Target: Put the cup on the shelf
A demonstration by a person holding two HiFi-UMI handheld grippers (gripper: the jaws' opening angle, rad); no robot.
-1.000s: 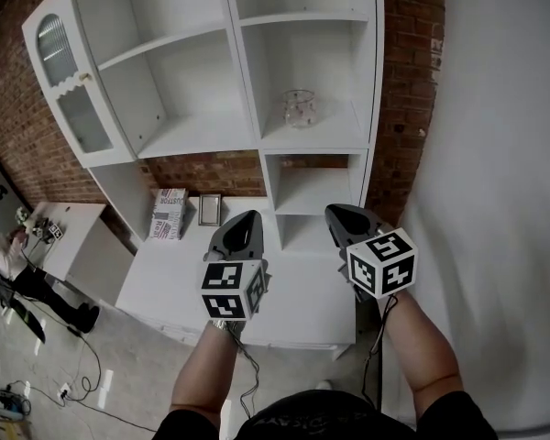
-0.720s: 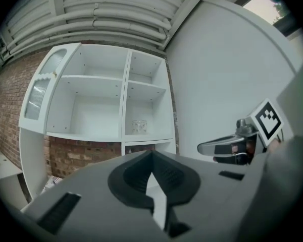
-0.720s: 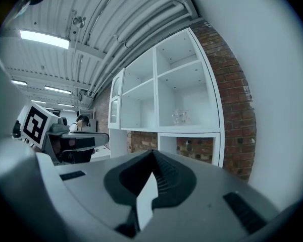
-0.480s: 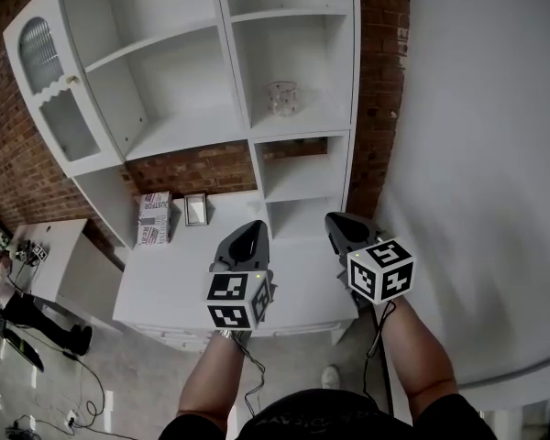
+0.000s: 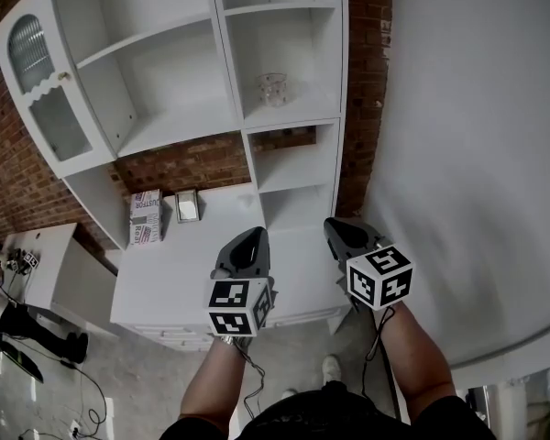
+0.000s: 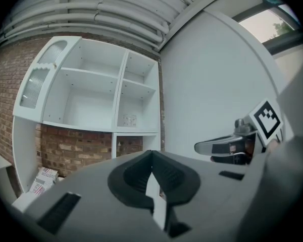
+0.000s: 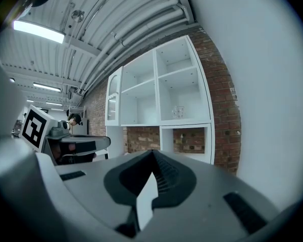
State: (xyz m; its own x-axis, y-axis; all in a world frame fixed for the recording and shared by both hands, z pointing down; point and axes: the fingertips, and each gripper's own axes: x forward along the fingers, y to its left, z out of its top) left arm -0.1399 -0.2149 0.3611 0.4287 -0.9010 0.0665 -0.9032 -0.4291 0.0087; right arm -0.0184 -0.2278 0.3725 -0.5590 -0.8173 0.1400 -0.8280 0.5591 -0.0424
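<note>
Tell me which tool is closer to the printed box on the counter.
Left. The left tool is to the right of the printed box and nearer the person; the right tool is farther right still, beyond the left one.

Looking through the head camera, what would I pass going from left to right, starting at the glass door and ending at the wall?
Glass cabinet door → printed box → small frame → left gripper → right gripper → white wall.

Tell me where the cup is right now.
In the head view, the cup stands upper centre, in the right-hand column of the white shelf unit, in the compartment just above the two small cubbies.
</note>
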